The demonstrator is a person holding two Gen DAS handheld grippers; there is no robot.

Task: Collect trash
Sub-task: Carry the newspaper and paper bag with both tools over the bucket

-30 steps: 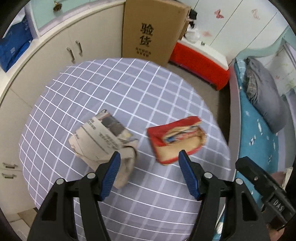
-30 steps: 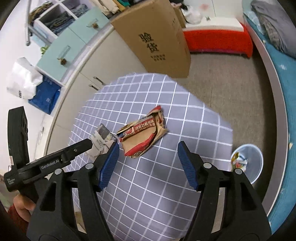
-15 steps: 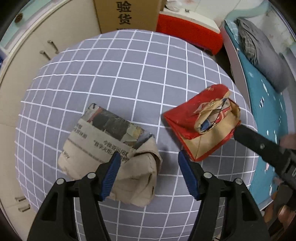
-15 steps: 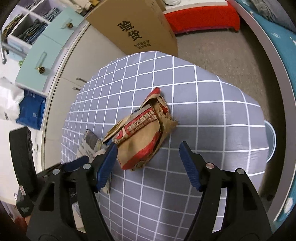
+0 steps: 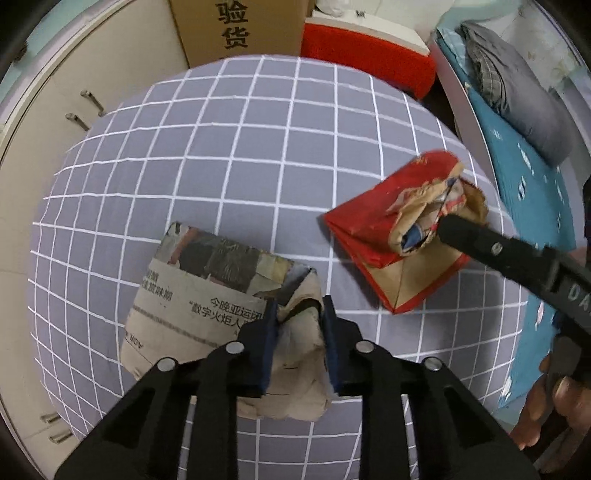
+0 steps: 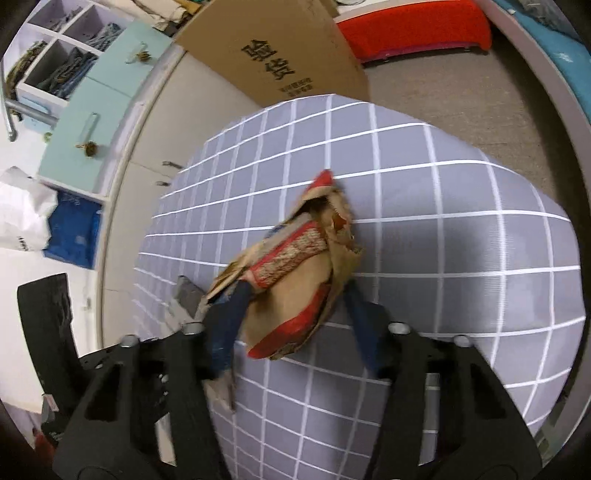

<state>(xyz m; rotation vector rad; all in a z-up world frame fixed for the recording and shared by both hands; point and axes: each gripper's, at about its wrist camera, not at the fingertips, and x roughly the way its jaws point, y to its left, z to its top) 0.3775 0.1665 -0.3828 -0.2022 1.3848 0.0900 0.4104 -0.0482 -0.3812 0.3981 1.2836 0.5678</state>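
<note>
A crumpled newspaper wad lies on the grey checked tablecloth. My left gripper is shut on its crumpled near end. A red and brown crumpled paper bag lies to the right of it. In the right wrist view my right gripper has its blue pads on both sides of this bag and is shut on it. The right gripper's finger also shows in the left wrist view, at the bag's torn end.
A tall cardboard box stands behind the table against white cabinets. A red bench and a bed with blue sheet are at the right. Carpet floor lies beyond the table's far edge.
Both grippers moved in and down onto the trash. The left one closed on the newspaper wad; the right one closed around the red and brown bag, which has tilted up.
</note>
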